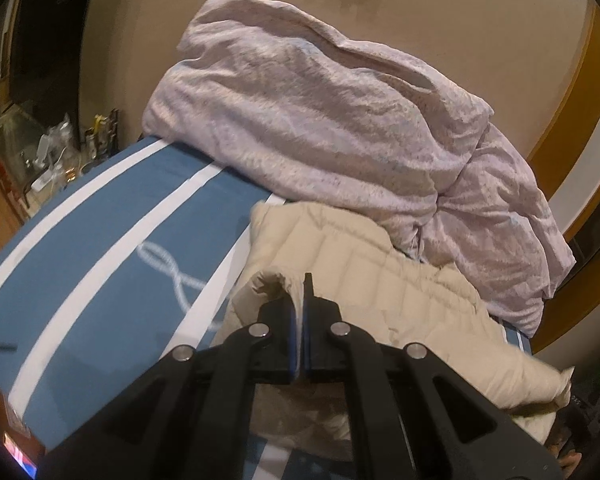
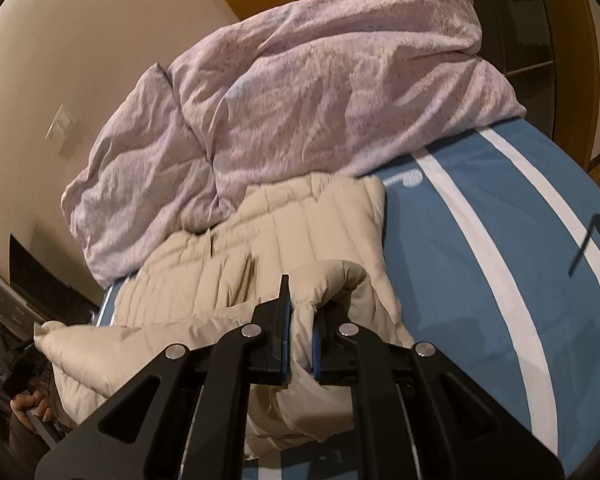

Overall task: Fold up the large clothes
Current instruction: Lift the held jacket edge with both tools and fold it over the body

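On the bed [image 1: 100, 240], blue with white stripes, the beige quilted jacket [image 1: 380, 280] lies just in front of a heaped pale lilac duvet [image 1: 320, 112]. At the left, the left gripper [image 1: 300, 300] has its jaws pinched tight on a thin fold of the jacket's near edge. At the right, the right gripper [image 2: 300, 312] has its jaws clamped on a thicker puffed roll of the same near edge. Both pinch points sit at the jaws themselves, with the jacket's body stretching away from them towards the duvet, so neither hand is nearer. I judge the next fold carries this held edge forward over the body.
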{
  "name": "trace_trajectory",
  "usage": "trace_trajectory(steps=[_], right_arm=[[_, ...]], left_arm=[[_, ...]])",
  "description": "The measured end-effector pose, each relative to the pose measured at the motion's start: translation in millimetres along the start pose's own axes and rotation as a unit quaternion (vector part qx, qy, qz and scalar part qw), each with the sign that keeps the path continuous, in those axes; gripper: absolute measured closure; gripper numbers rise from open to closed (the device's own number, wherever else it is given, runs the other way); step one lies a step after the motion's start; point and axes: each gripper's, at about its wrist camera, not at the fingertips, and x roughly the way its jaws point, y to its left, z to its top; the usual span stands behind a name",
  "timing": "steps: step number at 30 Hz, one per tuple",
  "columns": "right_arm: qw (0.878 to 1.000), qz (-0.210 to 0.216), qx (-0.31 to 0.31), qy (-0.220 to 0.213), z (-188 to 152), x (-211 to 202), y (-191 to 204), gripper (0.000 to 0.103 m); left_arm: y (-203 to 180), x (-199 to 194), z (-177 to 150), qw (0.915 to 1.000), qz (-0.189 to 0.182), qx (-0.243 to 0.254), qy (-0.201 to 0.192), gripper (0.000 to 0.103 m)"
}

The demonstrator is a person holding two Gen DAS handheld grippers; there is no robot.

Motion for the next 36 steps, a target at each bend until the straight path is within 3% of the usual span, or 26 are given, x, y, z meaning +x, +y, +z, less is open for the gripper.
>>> trace_trajectory(steps=[12,27,33,35,36], right_arm=[[0.999,-0.036,0.024,-0.011,46.7,49.5,4.4,0.095],[0.993,-0.058,0.086,0.050,77.5,131.4,-13.0,0.092],[0.988,-0.039,0.130,0.078,89.0,163.4,-22.2,0.069],[0.986,-0.030,0.143,0.080,92.5,170.9,-24.4,0.048],[0.986,-0.027,0.147,0.080,94.3,173.8,-24.5,0.045]], left_arm=[[-14.8,84.7,53.0,0.9994,-0.002,0.017,0.030,0.101],[-17.4,177.0,71.5,0.9960,0.009,0.006,0.088,0.099],[-18.6,203.2,79.9,0.9946,0.018,-0.008,0.102,0.094],[-20.4,209.5,82.1,0.9943,0.019,-0.007,0.105,0.089],[-22.2,213.6,83.7,0.9941,0.022,-0.004,0.106,0.087]])
